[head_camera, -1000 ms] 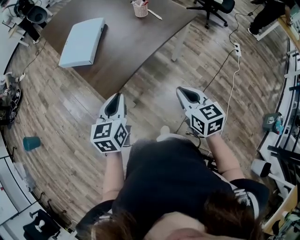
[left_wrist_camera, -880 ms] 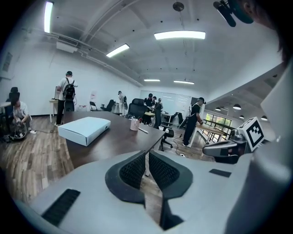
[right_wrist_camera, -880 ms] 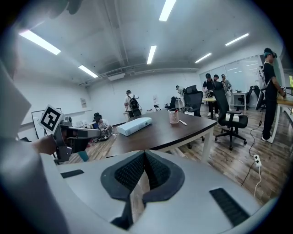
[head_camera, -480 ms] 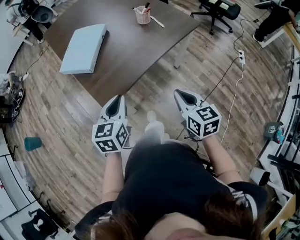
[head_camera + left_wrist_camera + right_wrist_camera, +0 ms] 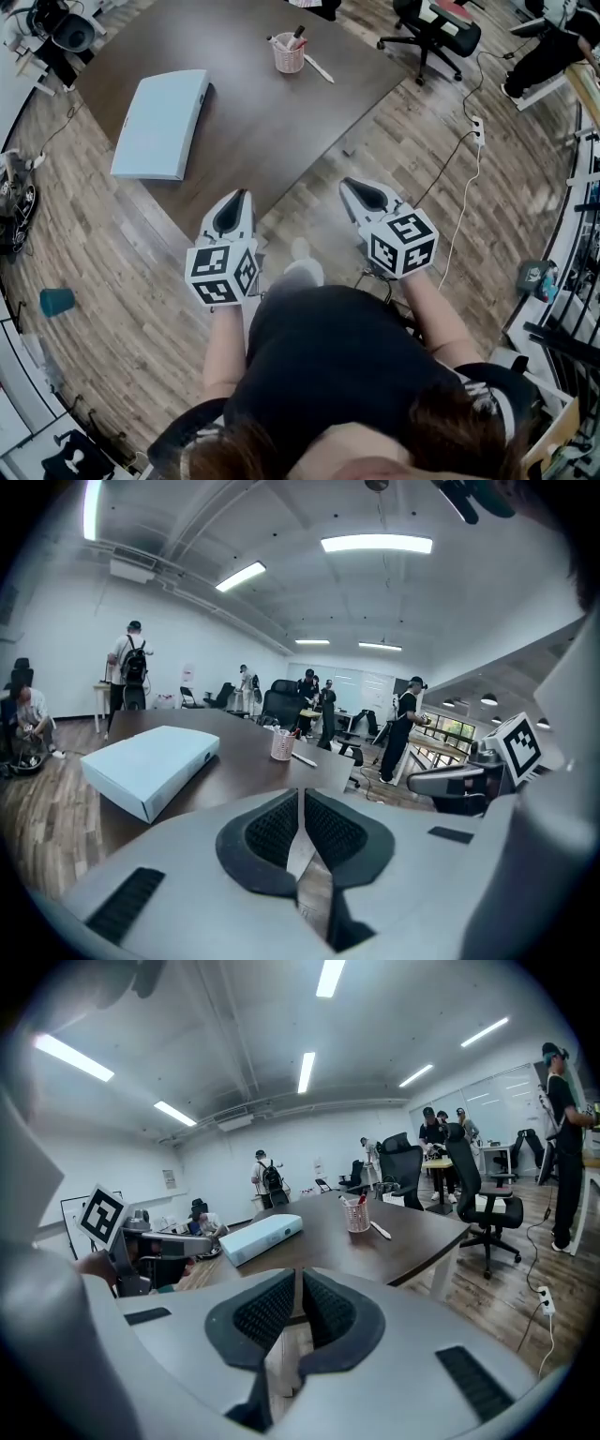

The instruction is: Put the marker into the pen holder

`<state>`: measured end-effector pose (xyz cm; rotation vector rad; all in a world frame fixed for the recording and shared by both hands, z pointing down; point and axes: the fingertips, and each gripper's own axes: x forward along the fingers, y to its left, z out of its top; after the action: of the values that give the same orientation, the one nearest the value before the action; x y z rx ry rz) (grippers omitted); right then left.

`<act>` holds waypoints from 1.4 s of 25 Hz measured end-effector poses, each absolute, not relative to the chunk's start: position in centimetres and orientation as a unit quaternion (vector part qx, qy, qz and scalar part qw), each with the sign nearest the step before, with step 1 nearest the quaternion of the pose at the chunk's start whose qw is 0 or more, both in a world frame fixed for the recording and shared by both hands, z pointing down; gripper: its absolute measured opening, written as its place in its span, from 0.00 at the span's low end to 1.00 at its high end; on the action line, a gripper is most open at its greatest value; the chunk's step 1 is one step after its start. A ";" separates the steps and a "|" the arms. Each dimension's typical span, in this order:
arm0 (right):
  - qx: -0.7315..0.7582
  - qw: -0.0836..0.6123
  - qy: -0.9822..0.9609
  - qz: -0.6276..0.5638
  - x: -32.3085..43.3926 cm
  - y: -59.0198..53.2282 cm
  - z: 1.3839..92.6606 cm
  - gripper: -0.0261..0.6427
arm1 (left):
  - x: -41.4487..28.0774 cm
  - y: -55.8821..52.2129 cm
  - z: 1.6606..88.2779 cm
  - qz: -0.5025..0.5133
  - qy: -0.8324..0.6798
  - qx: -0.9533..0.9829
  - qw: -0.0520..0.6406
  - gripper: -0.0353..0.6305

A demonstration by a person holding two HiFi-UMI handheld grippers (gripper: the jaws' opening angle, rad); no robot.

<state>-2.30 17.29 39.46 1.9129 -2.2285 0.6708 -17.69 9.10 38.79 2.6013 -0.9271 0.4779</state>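
Observation:
A pink mesh pen holder (image 5: 289,54) with a few pens in it stands near the far edge of the dark brown table (image 5: 253,122). The white marker (image 5: 319,69) lies on the table just right of it. The left gripper view also shows the pen holder (image 5: 281,745) and the marker (image 5: 303,759), far ahead. Both are seen in the right gripper view too, the pen holder (image 5: 357,1216) and the marker (image 5: 380,1230). My left gripper (image 5: 235,195) and right gripper (image 5: 350,184) hang over the floor short of the table's near corner. Both are shut and hold nothing.
A flat light-blue box (image 5: 161,122) lies on the table's left half. An office chair (image 5: 433,26) stands beyond the table at the right, and a power strip with its cable (image 5: 476,127) lies on the wood floor. A teal cup (image 5: 56,301) sits on the floor at left. People stand in the background.
The table, box and pen holder have slid down and closer in the head view as the person steps forward. Both grippers keep their pose in front of the body, still shut.

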 end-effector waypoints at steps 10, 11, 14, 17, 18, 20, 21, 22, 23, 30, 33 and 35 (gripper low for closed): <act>0.632 0.076 -0.736 0.231 -0.1 8.5 39.9 0.15 | -15.5 1.5 39.7 0.174 -0.316 0.915 0.179 0.12; 0.632 0.076 -0.736 0.231 -0.1 7.7 39.9 0.16 | -15.4 0.8 39.9 0.174 -0.315 0.915 0.181 0.12; 0.630 0.078 -0.738 0.227 -0.1 5.4 39.9 0.19 | -15.2 -1.3 40.1 0.169 -0.314 0.916 0.182 0.12; 0.630 0.087 -0.738 0.226 -0.1 4.1 40.2 0.20 | -14.9 -2.3 40.4 0.166 -0.310 0.918 0.185 0.12; 0.630 0.091 -0.737 0.228 0.1 3.8 40.3 0.20 | -14.7 -2.3 40.6 0.165 -0.307 0.918 0.188 0.12; 0.631 0.098 -0.734 0.229 0.6 2.9 40.4 0.20 | -14.5 -2.7 40.6 0.165 -0.304 0.918 0.192 0.12; 0.631 0.101 -0.734 0.229 0.8 2.4 40.4 0.20 | -14.4 -3.0 40.6 0.165 -0.304 0.918 0.192 0.12; 0.632 0.104 -0.734 0.227 1.0 1.7 40.3 0.20 | -14.4 -3.4 40.5 0.166 -0.306 0.918 0.192 0.12; 0.632 0.107 -0.734 0.225 1.2 1.1 40.3 0.20 | -14.4 -3.8 40.5 0.166 -0.308 0.917 0.193 0.12; 0.635 0.113 -0.729 0.229 4.0 -2.9 41.4 0.20 | -14.8 -7.2 41.1 0.170 -0.351 0.898 0.202 0.12; 0.641 0.111 -0.723 0.235 5.9 -4.5 42.3 0.20 | -14.0 -8.7 41.6 0.171 -0.366 0.891 0.205 0.12; 0.641 0.114 -0.720 0.240 7.3 -5.5 43.0 0.20 | -12.9 -9.5 41.9 0.174 -0.370 0.888 0.210 0.12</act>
<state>7.30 -5.48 43.02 1.8801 -2.1109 0.7043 -12.94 -9.50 41.90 2.4699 -1.0274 0.4836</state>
